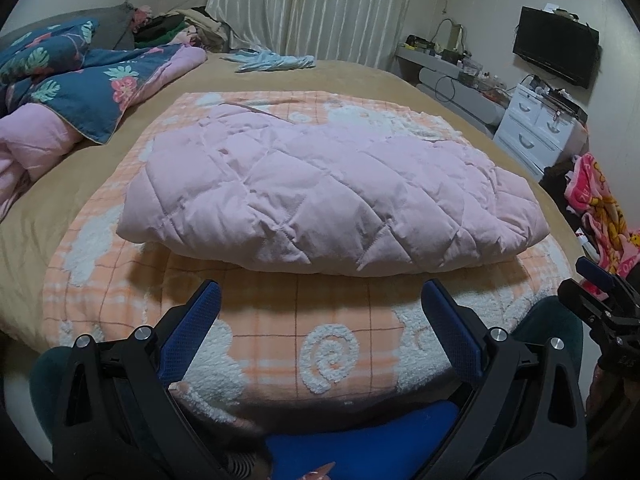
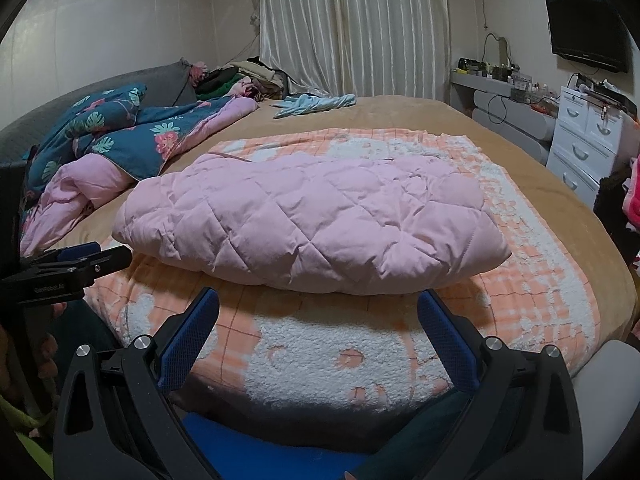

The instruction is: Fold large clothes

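A pink quilted garment (image 1: pixel 328 196) lies folded into a thick bundle on an orange-and-white checked blanket (image 1: pixel 280 340) spread on the bed; it also shows in the right wrist view (image 2: pixel 312 220). My left gripper (image 1: pixel 320 300) is open and empty, hovering over the blanket's near edge just in front of the bundle. My right gripper (image 2: pixel 318 306) is open and empty too, a little before the bundle's near edge. The right gripper shows at the right edge of the left wrist view (image 1: pixel 600 292), and the left gripper at the left edge of the right wrist view (image 2: pixel 72 264).
A blue floral duvet with pink lining (image 1: pixel 72 84) is bunched at the bed's left. A light blue cloth (image 1: pixel 272 62) lies at the far side. White drawers (image 1: pixel 540 128), a shelf and a wall TV (image 1: pixel 556 46) stand at the right. Bright clothes (image 1: pixel 600 208) hang by the bed's right edge.
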A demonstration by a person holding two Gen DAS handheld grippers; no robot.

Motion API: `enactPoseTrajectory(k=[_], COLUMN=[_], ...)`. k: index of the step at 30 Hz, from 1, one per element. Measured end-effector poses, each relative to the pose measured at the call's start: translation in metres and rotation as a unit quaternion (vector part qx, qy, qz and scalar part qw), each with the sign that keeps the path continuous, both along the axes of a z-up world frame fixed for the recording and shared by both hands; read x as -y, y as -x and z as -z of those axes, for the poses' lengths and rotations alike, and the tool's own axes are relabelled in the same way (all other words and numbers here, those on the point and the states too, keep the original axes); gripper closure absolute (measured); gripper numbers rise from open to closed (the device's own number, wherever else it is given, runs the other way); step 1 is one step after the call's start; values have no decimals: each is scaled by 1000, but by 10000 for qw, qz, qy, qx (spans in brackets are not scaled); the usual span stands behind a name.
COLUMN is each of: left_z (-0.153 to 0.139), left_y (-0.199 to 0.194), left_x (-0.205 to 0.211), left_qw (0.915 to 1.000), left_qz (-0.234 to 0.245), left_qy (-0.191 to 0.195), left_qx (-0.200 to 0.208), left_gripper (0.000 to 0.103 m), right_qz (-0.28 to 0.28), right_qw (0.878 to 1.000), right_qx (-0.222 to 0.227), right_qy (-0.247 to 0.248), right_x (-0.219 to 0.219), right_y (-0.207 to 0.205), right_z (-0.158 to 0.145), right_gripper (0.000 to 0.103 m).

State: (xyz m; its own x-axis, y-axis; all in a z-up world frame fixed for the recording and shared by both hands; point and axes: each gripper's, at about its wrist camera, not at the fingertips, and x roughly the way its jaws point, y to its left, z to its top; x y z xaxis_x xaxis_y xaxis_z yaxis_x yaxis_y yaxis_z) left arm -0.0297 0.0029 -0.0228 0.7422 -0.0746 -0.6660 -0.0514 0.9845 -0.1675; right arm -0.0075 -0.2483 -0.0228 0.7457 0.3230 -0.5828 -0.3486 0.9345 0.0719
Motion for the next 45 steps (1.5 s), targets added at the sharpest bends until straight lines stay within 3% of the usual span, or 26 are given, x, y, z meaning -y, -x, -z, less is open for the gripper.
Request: enactPoseTrajectory(k=[45], left_z=[-3], left_y=[1], left_x=[-2], left_qw=[10000], left_qz=[22], left_qy=[33], left_qx=[18], left_gripper=[9], right_qz=[-23], right_qw=[10000], right_qx=[19], right_qy=[2], right_x=[-3], right_y=[-1], right_z=[-2], right_gripper=[4])
